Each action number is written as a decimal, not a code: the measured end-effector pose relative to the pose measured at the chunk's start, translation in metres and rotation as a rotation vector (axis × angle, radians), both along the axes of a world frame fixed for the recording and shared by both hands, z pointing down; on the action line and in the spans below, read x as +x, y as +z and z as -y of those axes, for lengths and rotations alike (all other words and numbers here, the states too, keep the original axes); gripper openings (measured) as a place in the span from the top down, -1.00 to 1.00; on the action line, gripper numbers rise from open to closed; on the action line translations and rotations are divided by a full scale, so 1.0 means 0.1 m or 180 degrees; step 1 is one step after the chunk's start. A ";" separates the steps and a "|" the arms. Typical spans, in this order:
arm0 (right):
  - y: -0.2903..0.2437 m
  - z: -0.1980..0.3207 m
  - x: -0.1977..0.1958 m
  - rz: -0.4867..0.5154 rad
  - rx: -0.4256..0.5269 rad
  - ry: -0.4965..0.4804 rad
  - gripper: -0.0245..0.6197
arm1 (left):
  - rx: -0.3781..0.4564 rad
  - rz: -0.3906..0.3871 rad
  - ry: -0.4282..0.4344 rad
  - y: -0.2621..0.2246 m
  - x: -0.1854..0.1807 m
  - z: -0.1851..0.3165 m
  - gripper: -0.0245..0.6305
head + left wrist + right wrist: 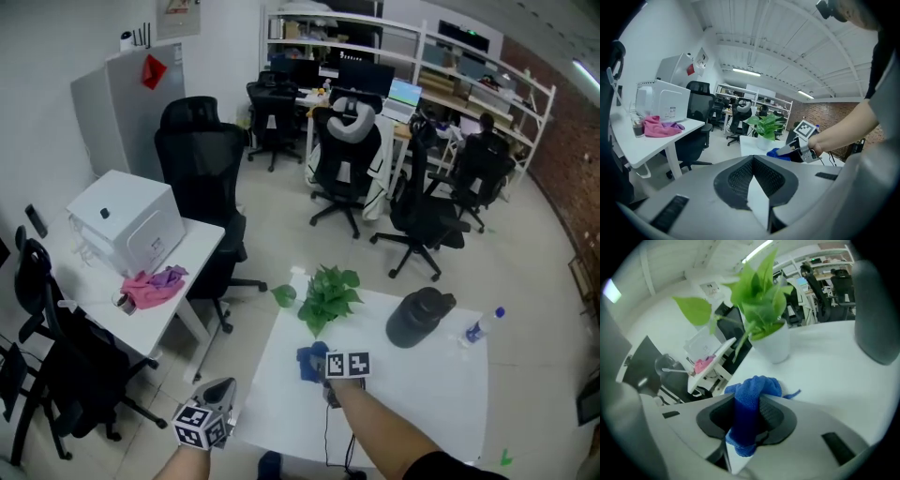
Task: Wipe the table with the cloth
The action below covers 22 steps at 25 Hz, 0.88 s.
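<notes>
A blue cloth (749, 401) is pinched between the jaws of my right gripper (751, 405), bunched up over the white table (825, 376). From the head view the right gripper (335, 367) sits near the table's middle with the blue cloth (309, 362) at its left, just in front of the potted plant (327, 296). My left gripper (208, 415) hangs off the table's near left corner. Its jaws meet with nothing between them in the left gripper view, and the right gripper (802, 149) with the cloth (778, 153) shows beyond.
A dark lidded jug (418, 317) and a small water bottle (482, 327) stand on the table's right half. A side desk (192, 246) at the left holds a white box (126, 220) and a pink cloth (152, 286). Office chairs (203, 178) fill the floor behind.
</notes>
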State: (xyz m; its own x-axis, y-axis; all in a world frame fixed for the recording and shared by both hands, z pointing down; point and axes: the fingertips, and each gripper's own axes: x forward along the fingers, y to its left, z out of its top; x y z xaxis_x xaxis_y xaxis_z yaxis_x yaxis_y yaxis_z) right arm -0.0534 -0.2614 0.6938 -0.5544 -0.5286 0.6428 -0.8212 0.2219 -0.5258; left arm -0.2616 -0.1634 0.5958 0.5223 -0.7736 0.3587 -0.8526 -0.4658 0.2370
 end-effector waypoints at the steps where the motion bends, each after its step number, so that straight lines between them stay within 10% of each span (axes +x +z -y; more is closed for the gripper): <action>1: -0.18 0.02 0.07 0.0116 0.0141 0.0000 0.54 | 0.0020 -0.0006 0.0017 -0.04 0.04 -0.01 0.93; 8: -0.67 -0.57 1.45 0.0292 0.0464 0.0311 0.54 | 0.0106 -0.0069 0.0258 -0.24 0.59 0.00 0.93; 22: -0.40 -2.38 4.97 -0.0471 0.0224 0.1513 0.54 | 0.0020 -0.0109 0.1065 -0.33 2.67 -0.23 0.93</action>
State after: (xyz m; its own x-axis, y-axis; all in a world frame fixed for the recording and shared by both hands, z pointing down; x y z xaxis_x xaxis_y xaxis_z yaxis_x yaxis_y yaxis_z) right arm 0.4437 -0.0236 0.6542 -0.1475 -0.7455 0.6500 -0.9046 -0.1640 -0.3933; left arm 0.0057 -0.1400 0.5627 0.7593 -0.5594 0.3325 -0.6438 -0.7199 0.2591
